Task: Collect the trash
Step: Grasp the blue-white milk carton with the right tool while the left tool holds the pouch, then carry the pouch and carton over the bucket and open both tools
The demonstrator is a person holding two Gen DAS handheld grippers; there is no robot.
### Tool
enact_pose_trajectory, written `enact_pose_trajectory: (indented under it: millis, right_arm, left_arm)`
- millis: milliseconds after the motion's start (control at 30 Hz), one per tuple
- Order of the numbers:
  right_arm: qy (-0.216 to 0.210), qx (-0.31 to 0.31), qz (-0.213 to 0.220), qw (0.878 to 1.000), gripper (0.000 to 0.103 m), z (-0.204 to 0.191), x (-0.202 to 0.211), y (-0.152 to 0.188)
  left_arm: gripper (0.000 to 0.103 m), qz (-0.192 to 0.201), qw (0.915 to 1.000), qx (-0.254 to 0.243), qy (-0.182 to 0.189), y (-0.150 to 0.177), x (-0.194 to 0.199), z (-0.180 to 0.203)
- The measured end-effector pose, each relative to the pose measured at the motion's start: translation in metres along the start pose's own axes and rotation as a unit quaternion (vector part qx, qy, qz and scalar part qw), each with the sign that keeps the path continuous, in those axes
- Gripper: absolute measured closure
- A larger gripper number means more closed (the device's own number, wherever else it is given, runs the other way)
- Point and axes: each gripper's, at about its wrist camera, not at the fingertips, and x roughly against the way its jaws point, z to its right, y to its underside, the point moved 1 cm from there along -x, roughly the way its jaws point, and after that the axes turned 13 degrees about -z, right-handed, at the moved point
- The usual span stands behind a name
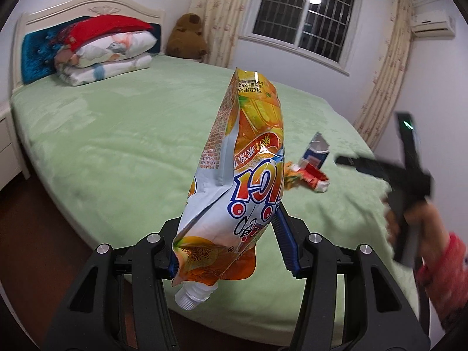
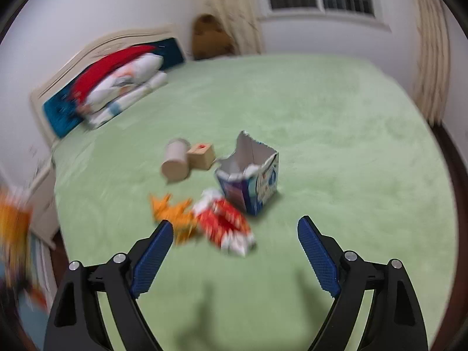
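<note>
On the left, pillows [image 2: 122, 87] are stacked by the headboard [image 2: 58, 108] of a green bed [image 2: 336, 146]. A brown plush toy [image 2: 210, 38] sits in the corner behind them, next to a curtain [image 2: 234, 8].

The left gripper [image 1: 231, 234] is closed on a big orange pouch [image 1: 248, 152]. The pouch hangs upside down, with its white spout [image 1: 190, 295] at the bottom. It is above the bed and blocks much of the left camera's view, so only part of the trash behind it shows.

In the middle of the bed lies the rest of the trash. A paper tube [image 2: 175, 161] rests next to a small brown box [image 2: 201, 155]. Nearer are an orange wrapper [image 2: 172, 213] and a red wrapper [image 2: 225, 222], touching each other. Just right of them stands a torn blue carton [image 2: 251, 175], open at the top.

The right gripper [image 2: 235, 245] is wide open and holds nothing. It hovers above the bed, near the two wrappers. This view is blurry.

On the right are a window [image 1: 307, 11] and another curtain [image 1: 386, 73].
</note>
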Motion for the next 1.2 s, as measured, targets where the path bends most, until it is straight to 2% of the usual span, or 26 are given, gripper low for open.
enact_pose_trajectory:
  millis: [133, 233, 267, 333, 367, 433, 533, 633, 733, 800, 933, 1067, 1200]
  right_arm:
    - [-0.001, -0.090, -0.033, 0.995, 0.018, 0.003, -0.040, -0.042]
    - [0.035, -0.109, -0.044, 0.992, 0.018, -0.001, -0.056, -0.058]
    - [0.062, -0.117, -0.055, 0.990, 0.018, -0.001, -0.066, -0.063]
    - [0.077, -0.129, -0.063, 0.987, 0.019, 0.001, -0.075, -0.065]
    - [0.095, -0.135, -0.071, 0.984, 0.024, 0.002, -0.081, -0.065]
    - [0.091, -0.143, -0.079, 0.982, 0.048, 0.003, -0.083, -0.062]
    - [0.077, -0.145, -0.074, 0.984, 0.055, 0.003, -0.075, -0.060]
    - [0.078, -0.130, -0.051, 0.987, 0.056, 0.005, -0.050, -0.058]
    - [0.098, -0.096, -0.019, 0.990, 0.056, 0.001, -0.009, -0.050]
    - [0.090, -0.079, -0.005, 0.993, 0.056, 0.001, 0.022, -0.038]
    - [0.066, -0.042, 0.016, 0.997, 0.056, -0.004, 0.083, 0.001]
    - [0.036, -0.001, 0.035, 0.999, 0.056, -0.009, 0.144, 0.059]
    - [0.015, 0.027, 0.040, 0.999, 0.056, -0.012, 0.184, 0.110]
  left_arm:
    - [0.052, -0.016, 0.9998, 0.009, -0.003, 0.010, -0.004, -0.008]
    - [0.052, -0.022, 0.9997, 0.003, -0.011, 0.016, -0.007, -0.009]
    - [0.052, -0.024, 0.9996, 0.003, -0.011, 0.017, -0.008, -0.011]
    - [0.052, -0.026, 0.9996, 0.004, -0.009, 0.018, -0.009, -0.013]
    - [0.052, -0.026, 0.9996, 0.004, -0.008, 0.020, -0.010, -0.013]
    - [0.052, -0.025, 0.9997, 0.005, -0.008, 0.021, -0.009, -0.013]
    - [0.052, -0.025, 0.9997, 0.004, -0.007, 0.021, -0.008, -0.014]
    - [0.052, -0.021, 0.9998, 0.003, -0.006, 0.020, -0.002, -0.011]
    - [0.052, -0.016, 0.9999, -0.002, -0.004, 0.021, 0.009, -0.006]
    - [0.052, -0.012, 0.9999, -0.006, -0.001, 0.023, 0.019, -0.001]
    - [0.052, -0.002, 0.9998, -0.021, 0.004, 0.028, 0.040, 0.014]
    - [0.052, 0.000, 0.9991, -0.041, 0.008, 0.039, 0.061, 0.034]
    - [0.052, 0.001, 0.9986, -0.051, 0.011, 0.051, 0.079, 0.048]
